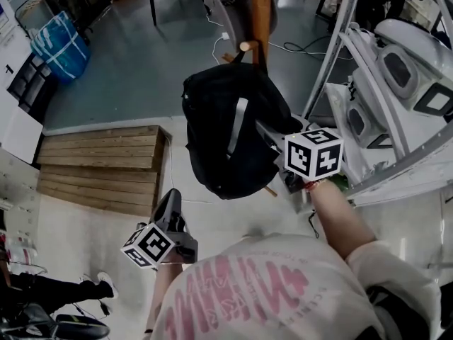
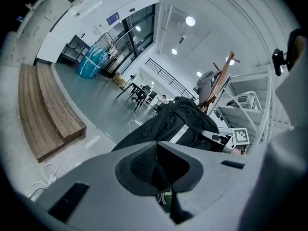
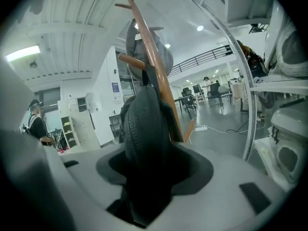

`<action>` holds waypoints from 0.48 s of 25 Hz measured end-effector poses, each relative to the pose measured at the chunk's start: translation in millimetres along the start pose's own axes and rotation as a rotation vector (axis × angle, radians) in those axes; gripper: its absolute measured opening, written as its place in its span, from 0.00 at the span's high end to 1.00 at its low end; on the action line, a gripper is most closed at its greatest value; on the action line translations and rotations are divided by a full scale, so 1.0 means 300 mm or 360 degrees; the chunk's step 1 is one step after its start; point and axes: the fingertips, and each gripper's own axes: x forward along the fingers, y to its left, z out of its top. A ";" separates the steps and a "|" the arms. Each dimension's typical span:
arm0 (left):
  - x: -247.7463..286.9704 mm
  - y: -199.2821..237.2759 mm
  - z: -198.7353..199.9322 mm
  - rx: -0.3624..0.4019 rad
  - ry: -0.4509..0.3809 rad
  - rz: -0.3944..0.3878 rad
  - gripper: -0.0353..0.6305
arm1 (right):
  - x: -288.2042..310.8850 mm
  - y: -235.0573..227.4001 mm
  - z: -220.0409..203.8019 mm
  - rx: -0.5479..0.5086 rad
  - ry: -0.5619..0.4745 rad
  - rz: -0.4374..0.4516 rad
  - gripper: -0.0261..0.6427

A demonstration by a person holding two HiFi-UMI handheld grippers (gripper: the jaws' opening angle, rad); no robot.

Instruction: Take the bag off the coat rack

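The right gripper [image 1: 274, 142] apparently clamps the bag [image 1: 226, 133]; left gripper [image 1: 170, 205] closed, empty; shirt lettering [image 1: 241, 289] illegible.

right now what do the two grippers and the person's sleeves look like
The left gripper and right gripper are grey moulded shells with dark padded jaw recesses. The left cube and right cube are white with black square markers. The person wears a light top with pink lettering, its right sleeve bunched near the elbow.
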 end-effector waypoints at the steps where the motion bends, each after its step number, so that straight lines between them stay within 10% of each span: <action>1: 0.003 0.004 0.000 0.0002 0.0002 0.0003 0.94 | -0.001 0.000 -0.001 -0.0005 0.0009 -0.0003 0.64; 12: 0.026 0.079 -0.038 -0.0053 0.0069 0.0023 0.94 | -0.010 -0.007 0.007 0.0013 -0.0014 -0.0004 0.66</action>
